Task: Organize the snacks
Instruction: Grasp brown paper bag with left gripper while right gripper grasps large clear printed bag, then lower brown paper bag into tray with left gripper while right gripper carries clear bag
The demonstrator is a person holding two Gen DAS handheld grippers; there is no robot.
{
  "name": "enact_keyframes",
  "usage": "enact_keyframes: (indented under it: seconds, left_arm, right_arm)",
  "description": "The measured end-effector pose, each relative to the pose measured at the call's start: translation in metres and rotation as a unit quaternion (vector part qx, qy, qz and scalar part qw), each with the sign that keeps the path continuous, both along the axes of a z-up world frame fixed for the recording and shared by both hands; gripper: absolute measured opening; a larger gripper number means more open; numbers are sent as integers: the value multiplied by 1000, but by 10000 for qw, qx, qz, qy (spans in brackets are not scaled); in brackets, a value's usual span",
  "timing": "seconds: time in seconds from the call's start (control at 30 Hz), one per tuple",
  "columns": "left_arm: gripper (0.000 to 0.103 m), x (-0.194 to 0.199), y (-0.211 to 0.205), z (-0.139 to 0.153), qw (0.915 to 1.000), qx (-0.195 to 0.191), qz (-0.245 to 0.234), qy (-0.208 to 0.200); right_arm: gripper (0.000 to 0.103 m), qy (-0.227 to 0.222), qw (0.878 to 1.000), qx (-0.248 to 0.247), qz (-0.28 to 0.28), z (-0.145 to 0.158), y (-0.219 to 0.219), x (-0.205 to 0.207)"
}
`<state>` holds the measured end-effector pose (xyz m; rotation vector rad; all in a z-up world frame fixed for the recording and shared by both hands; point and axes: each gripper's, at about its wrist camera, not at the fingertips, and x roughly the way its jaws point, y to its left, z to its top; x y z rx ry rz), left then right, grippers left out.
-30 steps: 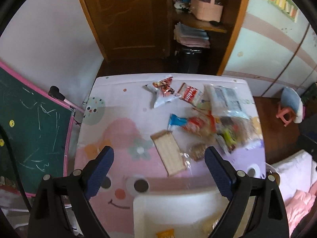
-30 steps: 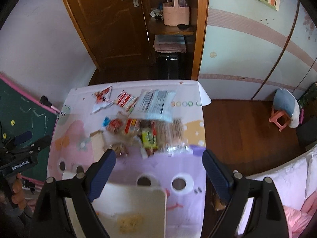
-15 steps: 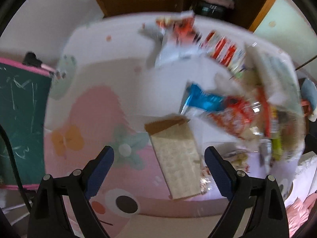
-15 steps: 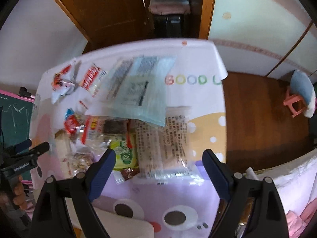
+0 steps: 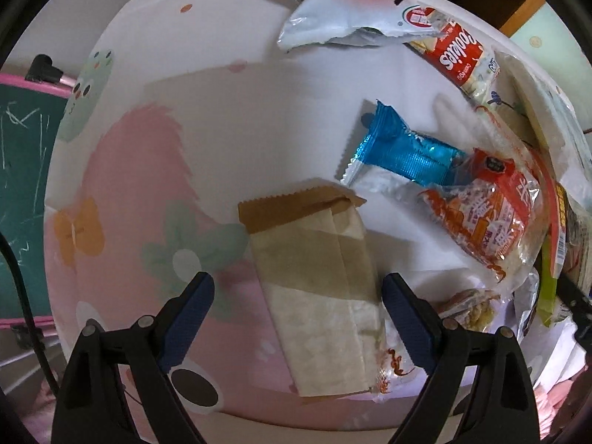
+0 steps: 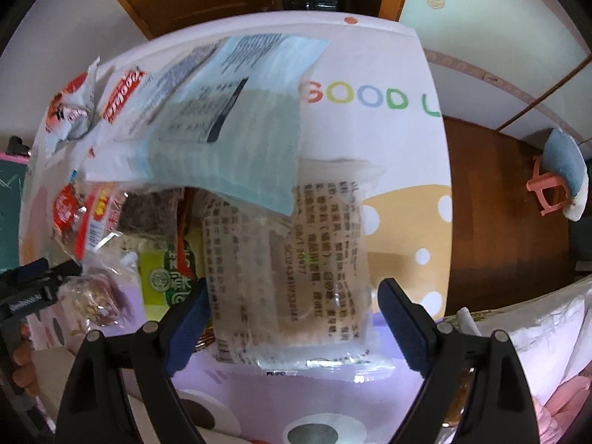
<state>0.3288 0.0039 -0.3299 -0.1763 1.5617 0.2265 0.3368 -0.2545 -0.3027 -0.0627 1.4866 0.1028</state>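
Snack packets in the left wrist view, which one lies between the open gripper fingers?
The tan paper-wrapped packet; the blue wrapper and red noodle bag lie farther off.

Cartoon tablecloth (image 5: 155, 170), chalkboard (image 5: 22, 170) — pink stool (image 6: 551, 190)

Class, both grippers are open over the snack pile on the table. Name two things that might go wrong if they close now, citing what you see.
1. The left gripper straddles the brown paper packet, but crinkly wrappers crowd its right-hand finger; closing may snag one.
2. The right gripper frames the clear printed pack, whose far end lies under the pale blue pack. Lifting could drag that pack and shift neighbouring snacks.
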Motion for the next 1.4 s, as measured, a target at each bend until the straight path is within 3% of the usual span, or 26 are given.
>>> enact_keyframes:
  seconds: [0.07, 0.13, 0.23, 0.57, 0.77, 0.87, 0.9, 1.0, 1.23, 1.4]
  left_arm:
    - [87, -2, 4, -2, 9999, -129, 68, 15]
    - [78, -4, 7, -2, 9994, -313, 165, 26]
    - [57, -6, 3, 4, 9995, -301, 43, -72]
    - [54, -46, 4, 28, 9985, 37, 69, -545]
    - [54, -71, 4, 82, 9925, 283, -186, -1176]
    - [54, -84, -5, 118, 9864, 332, -393, -1560]
    - [54, -72, 6, 127, 9851, 321, -441, -1633]
    - [55, -84, 13, 164, 9780, 303, -671, -1951]
    - [55, -143, 9, 259, 9582, 267, -1186, -2588]
    - [55, -191, 8, 304, 9471, 198, -1479, -2842]
  right_arm:
    - [89, 225, 9997, -30, 5, -6, 1, -2]
    - [83, 135, 9998, -125, 104, -6, 5, -5]
    - [79, 164, 9998, -84, 66, -3, 6, -10]
    - [74, 281, 9995, 122, -56, 23, 6, -55]
    - [72, -6, 9993, 316, -217, 59, 2, -79]
    - [72, -228, 9982, 410, -375, 82, -4, -85]
    - [72, -292, 9977, 441, -420, 89, -6, -87]
    - [72, -560, 9956, 560, -494, 121, -2, -91]
    - [72, -1284, 9879, 814, -305, 203, 18, -131]
    - [72, -1631, 9817, 974, -131, 249, 43, -180]
